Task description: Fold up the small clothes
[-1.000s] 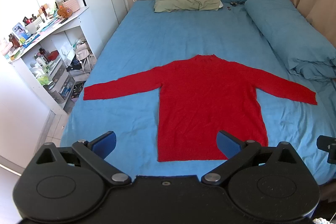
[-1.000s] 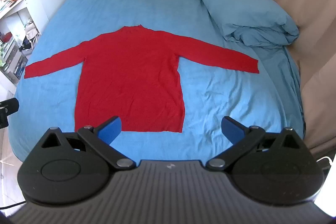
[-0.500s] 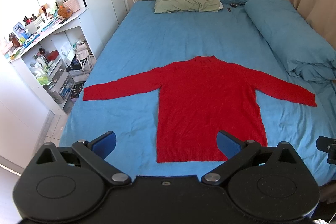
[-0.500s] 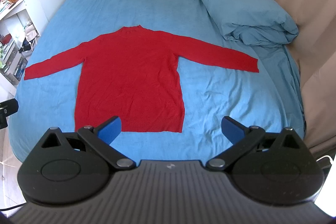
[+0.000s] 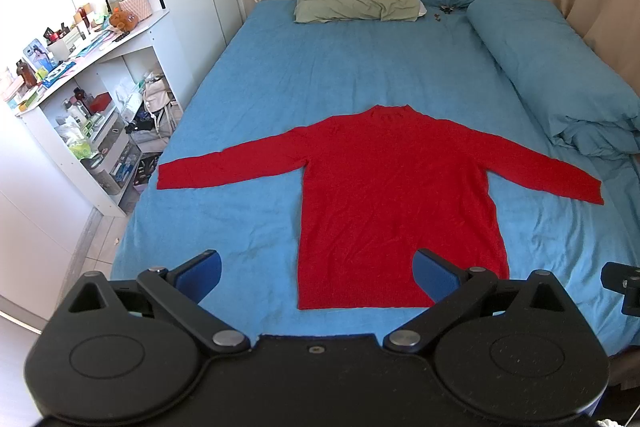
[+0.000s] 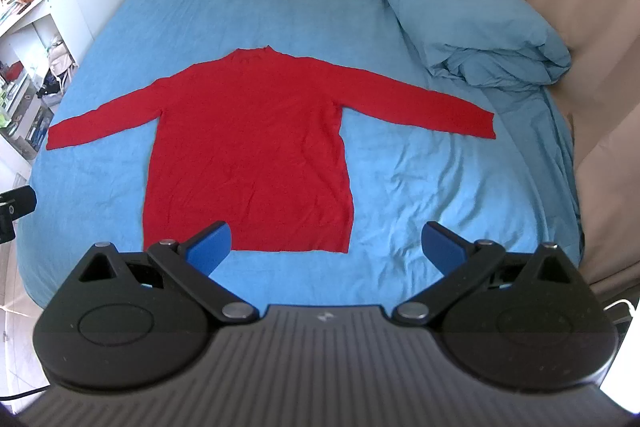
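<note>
A: Any change from a second ago?
B: Barely; both views drift slightly. Left hand-held gripper (image 5: 316,269) and right hand-held gripper (image 6: 326,241) hang wide open, holding nothing. Folding not started.
A: The garment?
B: Red sweater (image 5: 396,195) lies flat mid-bed (image 5: 340,67), sleeves out sideways, hem nearest.

Open bed around the sweater

Bare sheet (image 6: 420,187) rings the sweater (image 6: 248,147) on all sides; the duvet (image 6: 460,15) crowds the right cuff, pillows (image 5: 356,3) sit well beyond the collar, and the shelf (image 5: 92,115) seems close past the left edge.
</note>
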{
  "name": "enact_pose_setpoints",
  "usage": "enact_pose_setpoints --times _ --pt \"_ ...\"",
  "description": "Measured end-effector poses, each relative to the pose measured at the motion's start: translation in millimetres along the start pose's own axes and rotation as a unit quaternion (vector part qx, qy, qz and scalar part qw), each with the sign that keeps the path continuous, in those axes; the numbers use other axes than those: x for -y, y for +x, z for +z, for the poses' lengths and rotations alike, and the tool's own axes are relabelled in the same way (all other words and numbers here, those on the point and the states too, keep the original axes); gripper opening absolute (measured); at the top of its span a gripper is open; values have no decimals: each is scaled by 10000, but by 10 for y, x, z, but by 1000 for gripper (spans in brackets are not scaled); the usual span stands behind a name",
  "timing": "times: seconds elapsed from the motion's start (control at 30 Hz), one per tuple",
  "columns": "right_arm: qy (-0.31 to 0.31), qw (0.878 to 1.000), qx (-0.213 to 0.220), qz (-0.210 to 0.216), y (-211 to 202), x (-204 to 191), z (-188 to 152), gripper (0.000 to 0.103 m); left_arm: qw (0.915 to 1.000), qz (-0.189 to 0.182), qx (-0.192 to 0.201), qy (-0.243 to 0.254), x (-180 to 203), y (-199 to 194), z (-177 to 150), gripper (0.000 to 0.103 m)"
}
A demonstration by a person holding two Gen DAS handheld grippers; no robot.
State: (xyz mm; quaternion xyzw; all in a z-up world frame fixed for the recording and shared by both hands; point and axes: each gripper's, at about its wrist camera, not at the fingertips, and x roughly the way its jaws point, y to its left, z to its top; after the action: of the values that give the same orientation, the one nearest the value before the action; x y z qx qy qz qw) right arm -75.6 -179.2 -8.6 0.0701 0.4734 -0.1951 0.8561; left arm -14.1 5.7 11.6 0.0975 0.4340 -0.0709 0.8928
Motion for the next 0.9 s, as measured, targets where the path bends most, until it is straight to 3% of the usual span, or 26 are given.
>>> enact_pose_setpoints --times 0.47,0.7,0.9 --pt "8 10000 -36 59 34 -26 51 103 10000 21 -47 -20 -57 35 61 103" --pt "299 9995 59 27 40 130 257 103 9992 -246 258 171 57 79 461 103" --pt "951 9951 159 -210 310 642 621 103 9976 -547 327 263 559 407 922 103"
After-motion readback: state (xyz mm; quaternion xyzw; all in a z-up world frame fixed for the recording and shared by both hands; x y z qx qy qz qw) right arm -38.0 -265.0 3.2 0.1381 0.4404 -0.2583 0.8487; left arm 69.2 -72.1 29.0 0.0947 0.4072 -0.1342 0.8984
